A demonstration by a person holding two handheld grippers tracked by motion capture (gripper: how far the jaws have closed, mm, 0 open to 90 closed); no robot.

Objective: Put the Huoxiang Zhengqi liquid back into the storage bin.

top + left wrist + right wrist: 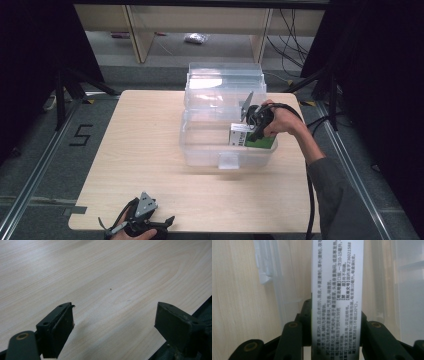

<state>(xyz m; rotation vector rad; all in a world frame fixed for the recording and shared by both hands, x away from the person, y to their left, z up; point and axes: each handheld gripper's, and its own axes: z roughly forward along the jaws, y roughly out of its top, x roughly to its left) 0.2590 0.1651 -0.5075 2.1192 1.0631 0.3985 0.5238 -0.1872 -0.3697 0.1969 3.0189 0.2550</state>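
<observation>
Inside the clear bin (200, 150), the green box (337, 290) sits clamped between the right claw (336, 322).

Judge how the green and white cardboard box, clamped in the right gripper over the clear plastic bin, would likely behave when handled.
The green and white cardboard box looks stiff: its printed face stays flat between the right gripper jaws. It is probably light for its size, being thin card. Flat sides suggest it will not roll, though set on its narrow edge in the clear plastic bin it might tip.

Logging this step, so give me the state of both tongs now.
Left tongs: open, holding nothing, just above the table.
Right tongs: closed on the green and white box, inside the clear bin.
</observation>
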